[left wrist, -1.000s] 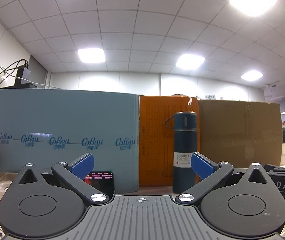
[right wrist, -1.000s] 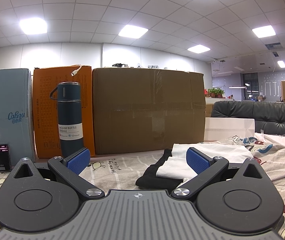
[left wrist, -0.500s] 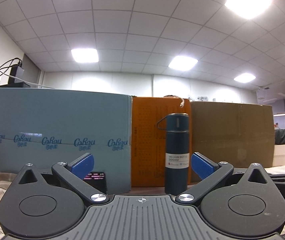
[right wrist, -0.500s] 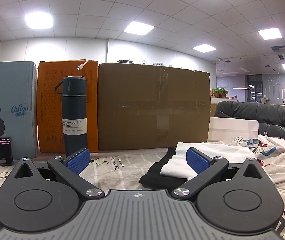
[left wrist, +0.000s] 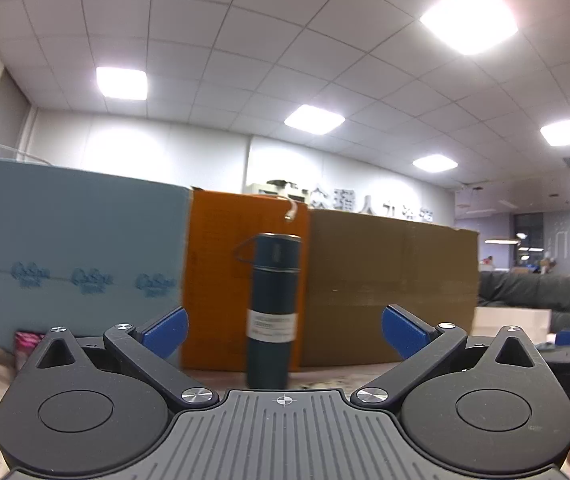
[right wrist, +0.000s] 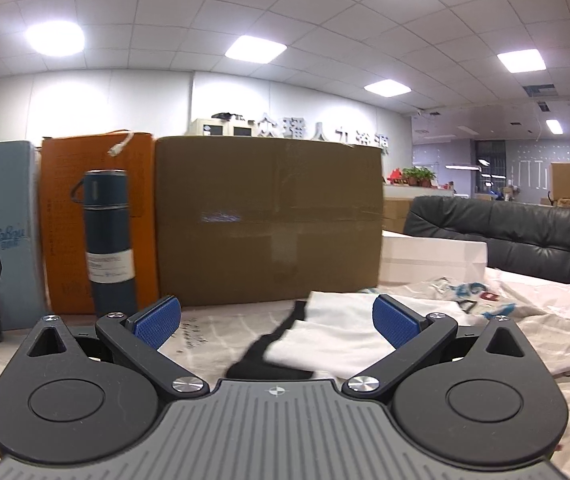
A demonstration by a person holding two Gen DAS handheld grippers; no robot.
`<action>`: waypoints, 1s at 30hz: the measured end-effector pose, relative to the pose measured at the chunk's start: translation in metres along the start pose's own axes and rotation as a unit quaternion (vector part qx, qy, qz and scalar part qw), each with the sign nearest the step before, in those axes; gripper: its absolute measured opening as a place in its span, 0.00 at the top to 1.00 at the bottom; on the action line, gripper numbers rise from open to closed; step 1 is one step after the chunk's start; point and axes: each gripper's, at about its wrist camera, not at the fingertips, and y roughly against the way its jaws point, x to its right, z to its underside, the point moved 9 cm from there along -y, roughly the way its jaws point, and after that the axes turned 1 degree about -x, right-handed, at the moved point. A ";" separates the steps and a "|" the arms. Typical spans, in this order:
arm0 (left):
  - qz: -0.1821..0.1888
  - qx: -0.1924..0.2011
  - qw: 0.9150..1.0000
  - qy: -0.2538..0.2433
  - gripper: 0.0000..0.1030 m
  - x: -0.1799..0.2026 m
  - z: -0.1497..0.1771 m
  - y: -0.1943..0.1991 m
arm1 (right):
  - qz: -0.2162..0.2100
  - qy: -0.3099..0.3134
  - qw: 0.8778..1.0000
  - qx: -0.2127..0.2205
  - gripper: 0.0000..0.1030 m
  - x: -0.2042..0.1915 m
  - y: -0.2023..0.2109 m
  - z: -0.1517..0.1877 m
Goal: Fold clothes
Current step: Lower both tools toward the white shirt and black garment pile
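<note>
In the right wrist view a folded white garment point(right wrist: 337, 340) lies on top of a black one point(right wrist: 261, 354) on the printed tablecloth point(right wrist: 205, 332), just ahead of my right gripper point(right wrist: 277, 320), which is open with nothing between its blue pads. More white printed clothing point(right wrist: 485, 304) is spread to the right. My left gripper point(left wrist: 283, 330) is open too, level, facing the boxes, with nothing in it. No garment shows in the left wrist view.
A dark blue vacuum bottle point(left wrist: 273, 308) point(right wrist: 109, 240) stands upright before an orange box point(left wrist: 221, 280). A grey-blue box point(left wrist: 69, 256) and a brown carton point(right wrist: 269, 220) flank it. A white box point(right wrist: 433, 260) and black sofa point(right wrist: 525, 236) are at the right.
Both grippers have risen and both views have turned rightward: the bottle and boxes have slid left in the frames. The lettering on the far wall now shows above the boxes. Both stay open.
</note>
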 end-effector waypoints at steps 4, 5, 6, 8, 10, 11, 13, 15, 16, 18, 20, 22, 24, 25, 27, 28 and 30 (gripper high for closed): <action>0.034 -0.022 0.999 0.005 0.00 0.025 0.006 -0.011 | 0.008 0.005 1.000 -0.013 0.00 0.027 -0.005 0.003; 0.042 -0.029 0.999 0.009 0.00 0.030 0.008 -0.015 | 0.010 0.008 1.000 -0.018 0.00 0.033 -0.007 0.005; 0.051 -0.040 0.998 0.017 0.00 0.034 0.011 -0.020 | 0.011 0.012 1.000 -0.023 0.00 0.040 -0.010 0.006; 0.068 -0.065 0.995 0.037 0.00 0.042 0.017 -0.031 | 0.014 0.021 0.999 -0.037 0.00 0.053 -0.017 0.011; 0.085 -0.090 0.991 0.056 0.00 0.050 0.023 -0.042 | 0.014 0.032 0.998 -0.053 0.00 0.063 -0.025 0.017; 0.091 -0.103 0.988 0.069 0.00 0.053 0.028 -0.047 | 0.011 0.038 0.997 -0.062 0.00 0.067 -0.029 0.020; 0.112 -0.133 0.980 0.093 0.01 0.060 0.036 -0.060 | 0.000 0.053 0.995 -0.083 0.01 0.072 -0.040 0.027; 0.133 -0.163 0.971 0.114 0.03 0.068 0.043 -0.075 | -0.006 0.075 0.992 -0.104 0.02 0.074 -0.051 0.033; 0.142 -0.178 0.965 0.131 0.05 0.070 0.048 -0.082 | -0.008 0.087 0.990 -0.114 0.02 0.075 -0.056 0.036; 0.155 -0.206 0.952 0.166 0.05 0.072 0.056 -0.096 | -0.017 0.111 0.985 -0.129 0.02 0.074 -0.065 0.040; 0.165 -0.230 0.937 0.203 0.05 0.073 0.064 -0.112 | -0.029 0.131 0.981 -0.138 0.02 0.071 -0.073 0.044; 0.171 -0.251 0.920 0.249 0.05 0.071 0.072 -0.120 | -0.040 0.142 0.978 -0.148 0.02 0.067 -0.083 0.047; 0.184 -0.271 0.900 0.287 0.05 0.071 0.080 -0.129 | -0.050 0.147 0.975 -0.158 0.02 0.063 -0.093 0.048; 0.190 -0.278 0.893 0.300 0.05 0.072 0.083 -0.133 | -0.056 0.148 0.974 -0.162 0.02 0.060 -0.099 0.049; 0.204 -0.288 0.879 0.320 0.05 0.074 0.089 -0.138 | -0.067 0.155 0.971 -0.171 0.02 0.055 -0.110 0.052; 0.209 -0.292 0.874 0.328 0.05 0.075 0.091 -0.140 | -0.072 0.160 0.968 -0.177 0.02 0.051 -0.116 0.054; 0.211 -0.297 0.868 0.337 0.05 0.077 0.095 -0.145 | -0.070 0.165 0.966 -0.187 0.02 0.048 -0.129 0.057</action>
